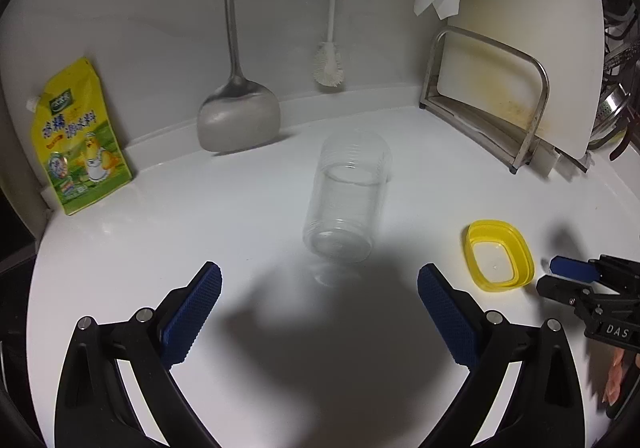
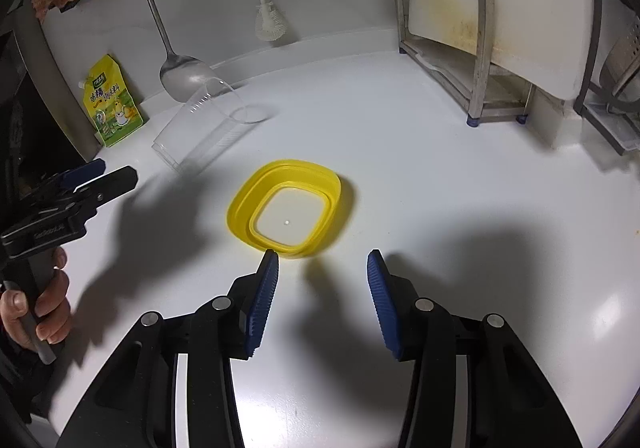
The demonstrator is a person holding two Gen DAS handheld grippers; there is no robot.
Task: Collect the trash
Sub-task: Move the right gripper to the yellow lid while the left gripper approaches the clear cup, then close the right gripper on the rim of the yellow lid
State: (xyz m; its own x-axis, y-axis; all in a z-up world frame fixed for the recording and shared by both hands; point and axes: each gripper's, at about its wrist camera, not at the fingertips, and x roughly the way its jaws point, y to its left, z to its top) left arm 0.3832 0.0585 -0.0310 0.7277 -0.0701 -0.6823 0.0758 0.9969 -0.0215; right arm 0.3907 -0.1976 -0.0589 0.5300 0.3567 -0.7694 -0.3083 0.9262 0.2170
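left gripper (image 1: 320, 312) angled down, agape before clear jar (image 1: 346, 200) | right gripper (image 2: 323, 284) half-spread, empty, near yellow lid (image 2: 288, 204)

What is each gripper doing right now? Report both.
Left gripper: open, empty, facing the clear jar.
Right gripper: open, empty, near the yellow lid.

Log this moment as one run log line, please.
left gripper: open, facing clear jar | right gripper: open, at yellow lid | nothing held
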